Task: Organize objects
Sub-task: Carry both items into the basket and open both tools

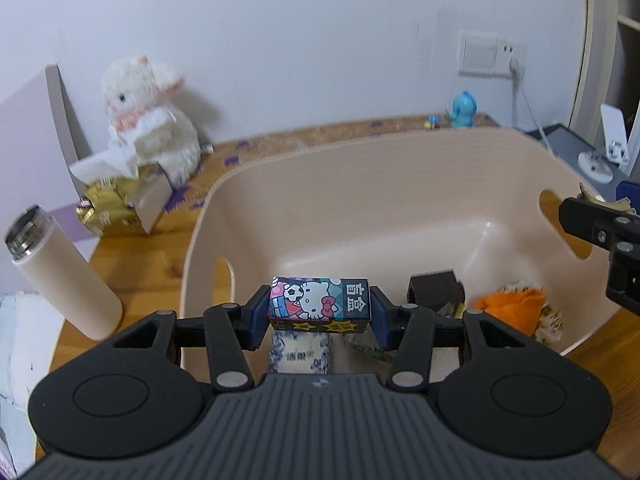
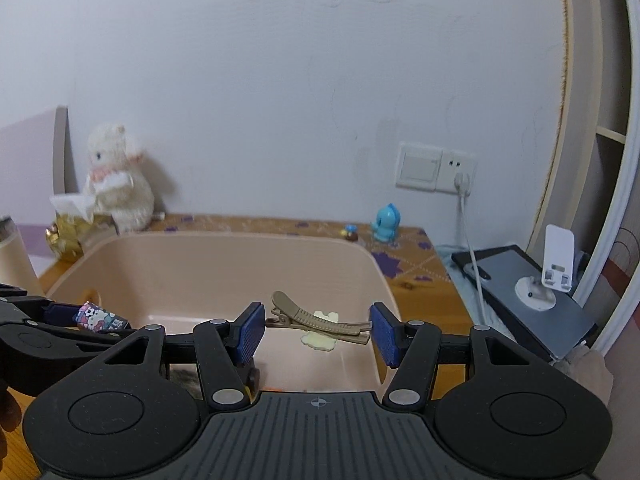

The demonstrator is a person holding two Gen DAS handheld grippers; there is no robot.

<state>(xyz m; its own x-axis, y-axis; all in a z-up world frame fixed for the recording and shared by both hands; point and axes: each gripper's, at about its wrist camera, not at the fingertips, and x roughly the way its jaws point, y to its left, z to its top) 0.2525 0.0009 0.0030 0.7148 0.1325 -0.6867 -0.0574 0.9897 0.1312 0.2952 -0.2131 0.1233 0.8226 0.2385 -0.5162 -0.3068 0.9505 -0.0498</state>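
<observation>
- Left gripper pinches a small rectangular cardboard box printed with a cartoon cat, its blue ribbed pads pressed on both short ends, held over the basin.
- Right gripper stands spread; a tan ridged hair clip lies between its pads, touching the right pad at its tip; whether it is held I cannot tell.
- Smooth peach plastic basin with cut-out handles holds an orange cloth item and a dark block.
- Fluffy white plush and a cream cylindrical bottle stand on the wooden table.

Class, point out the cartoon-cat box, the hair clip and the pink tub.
Cartoon-cat box (image 1: 319, 299), left wrist view: printed front face.
Hair clip (image 2: 320, 319), right wrist view: ridged upper arm.
Pink tub (image 1: 360, 148), left wrist view: far rim.
</observation>
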